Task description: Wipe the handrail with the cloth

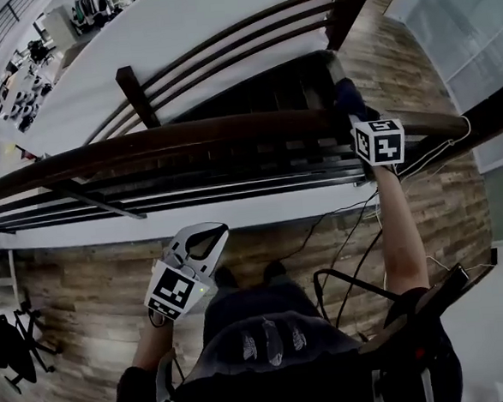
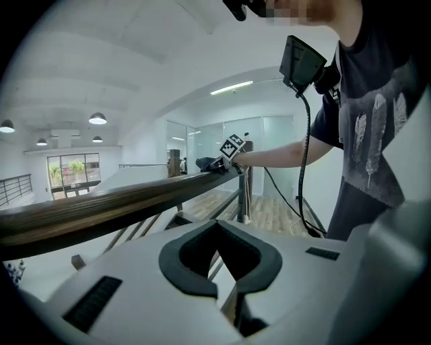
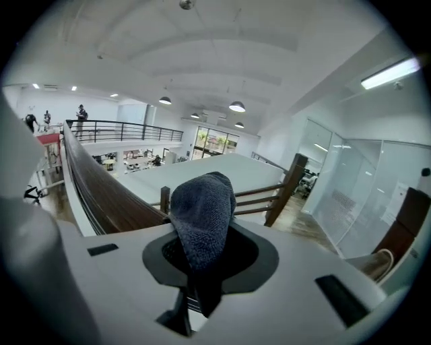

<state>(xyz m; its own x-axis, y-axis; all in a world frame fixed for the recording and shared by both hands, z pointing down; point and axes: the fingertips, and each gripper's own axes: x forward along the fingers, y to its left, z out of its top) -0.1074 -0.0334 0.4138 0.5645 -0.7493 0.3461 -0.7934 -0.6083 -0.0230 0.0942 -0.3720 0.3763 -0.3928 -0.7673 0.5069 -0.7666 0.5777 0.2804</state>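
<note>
- The left hand-held gripper (image 1: pixel 218 232), jaws pressed together on nothing, hangs by the person's (image 1: pixel 270 341) waist, short of the handrail (image 1: pixel 187 138).
- The right hand-held gripper (image 3: pixel 195 300) pinches the dark cloth (image 3: pixel 202 215), which lies atop the handrail toward its right end.

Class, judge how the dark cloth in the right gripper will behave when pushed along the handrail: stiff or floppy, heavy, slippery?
Probably floppy: the cloth slumps in a soft fold where the right gripper pinches it. Likely light, since that pinch alone holds it up. Its nubbly pile should drag slightly on the smooth handrail, not skate.
</note>
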